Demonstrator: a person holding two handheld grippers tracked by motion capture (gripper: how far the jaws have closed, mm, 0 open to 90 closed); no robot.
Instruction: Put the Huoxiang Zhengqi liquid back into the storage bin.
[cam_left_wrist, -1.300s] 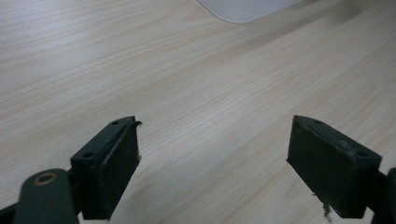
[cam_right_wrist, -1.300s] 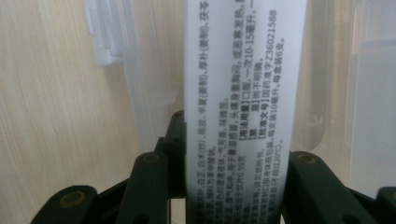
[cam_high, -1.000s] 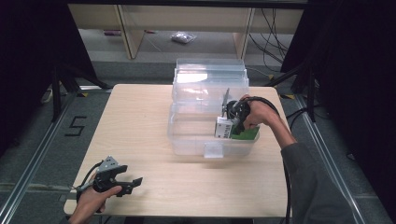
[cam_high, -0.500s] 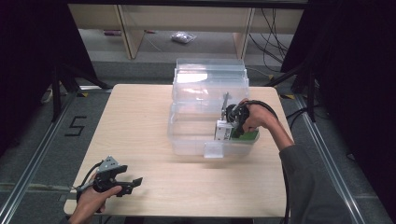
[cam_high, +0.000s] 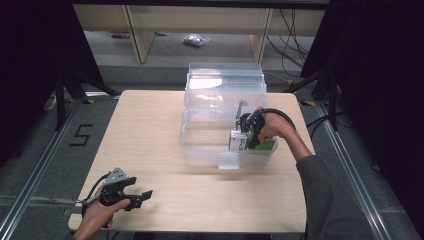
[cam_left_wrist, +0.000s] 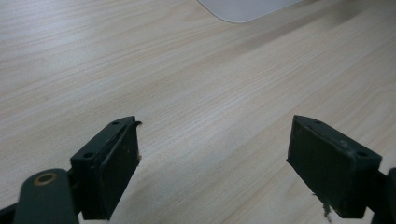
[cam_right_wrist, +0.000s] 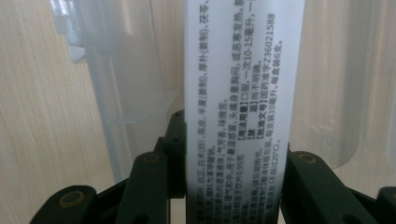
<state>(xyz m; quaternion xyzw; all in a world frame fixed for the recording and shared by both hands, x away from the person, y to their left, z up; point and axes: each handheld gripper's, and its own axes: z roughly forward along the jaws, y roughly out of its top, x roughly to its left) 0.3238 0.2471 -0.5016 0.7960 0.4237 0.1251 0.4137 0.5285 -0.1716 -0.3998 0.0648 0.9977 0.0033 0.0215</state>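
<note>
a: since the earlier frame, little has moved. right gripper (cam_high: 246, 137) sits slightly lower in the clear bin (cam_high: 200, 145), the box (cam_high: 239, 141) with it. left gripper (cam_high: 135, 196) holds the same spot.

b: right gripper state?

a: jaws pinch the box. right gripper view: both black jaws clamp the sides of the white printed box (cam_right_wrist: 243, 102), pads in contact w/ it. box runs straight up from the jaws.

b: box location?

a: inside the clear bin, front right part, near the front wall. a green face of the box shows beside the white one in the high view. can't tell if it touches the bin floor.

b: left gripper?

a: jaws spread wide, nothing between them (cam_left_wrist: 212, 168). it sits low over the bare table (cam_high: 150, 125) at the near left corner, well apart from the bin. the bin's corner (cam_left_wrist: 243, 7) shows far off in the left gripper view.
</note>
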